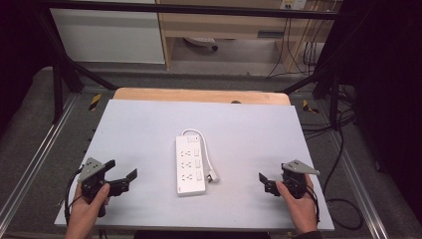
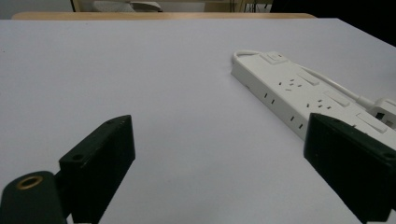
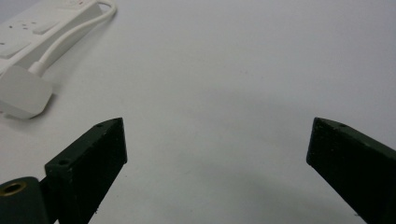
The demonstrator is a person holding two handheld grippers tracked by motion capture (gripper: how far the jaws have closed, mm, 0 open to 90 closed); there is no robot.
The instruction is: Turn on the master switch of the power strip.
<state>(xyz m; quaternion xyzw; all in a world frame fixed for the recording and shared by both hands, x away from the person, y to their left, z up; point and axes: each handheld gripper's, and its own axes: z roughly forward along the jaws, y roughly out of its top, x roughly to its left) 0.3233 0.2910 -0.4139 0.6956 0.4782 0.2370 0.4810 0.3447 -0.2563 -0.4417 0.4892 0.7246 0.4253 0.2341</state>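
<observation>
Two grippers rest near the front edge of the table (image 1: pixel 149 119), one at each side, and between them lies the power strip (image 1: pixel 190 164). Going from left to right: the left gripper (image 1: pixel 124 179) is held low over the table, its jaws stand wide apart and nothing is between them. In the left gripper view the strip (image 2: pixel 299 95) lies ahead and to the right of the jaws, apart from them, and it runs away at a slant.

In the middle, the strip lies flat with its long axis going from the near side to the far side of the table. Its sockets and switches face up. The white cable (image 1: pixel 206 149) leaves the far end, bends round and comes back along the right side of the strip. It ends in the plug (image 1: pixel 213 176), which lies just beside the near right corner.

At the right, the right gripper (image 1: pixel 264 180) is also open and empty, pointing toward the middle. In the right gripper view the plug (image 3: pixel 21 93) is ahead and to the left of the jaws, near but not touching.

I judge that the plug is nearer to the right gripper, because it lies on that side of the strip. The left gripper faces the long bare side of the strip, so it is better placed to hold the body steady.
</observation>
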